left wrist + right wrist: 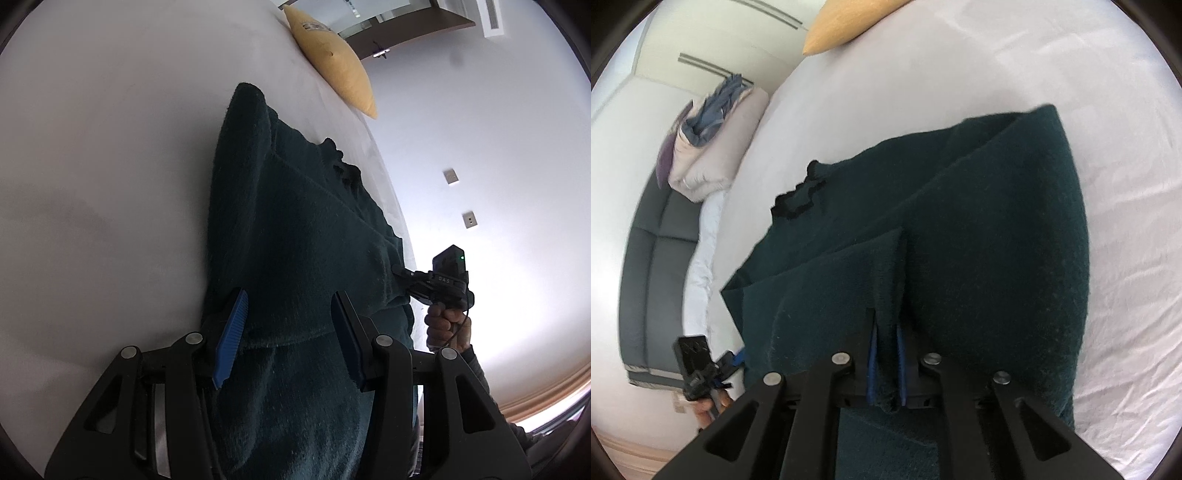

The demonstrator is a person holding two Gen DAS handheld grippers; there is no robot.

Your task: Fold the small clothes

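A dark green fuzzy garment (295,229) lies partly folded on the white bed sheet (110,147), its black-trimmed neckline (341,162) toward the bed's edge. My left gripper (288,314) is open, its blue pads (231,339) on either side of the garment's near fold. My right gripper (888,332) is shut on a pinched edge of the garment (979,240) and lifts it. In the left wrist view the right gripper (400,275) grips the garment's side near the bed's edge. In the right wrist view the left gripper (733,360) is at the lower left.
A yellow pillow (336,59) lies at the far end of the bed and also shows in the right wrist view (842,26). A grey sofa (657,266) with a heap of bedding (713,140) stands beside the bed. The wall has two sockets (469,219).
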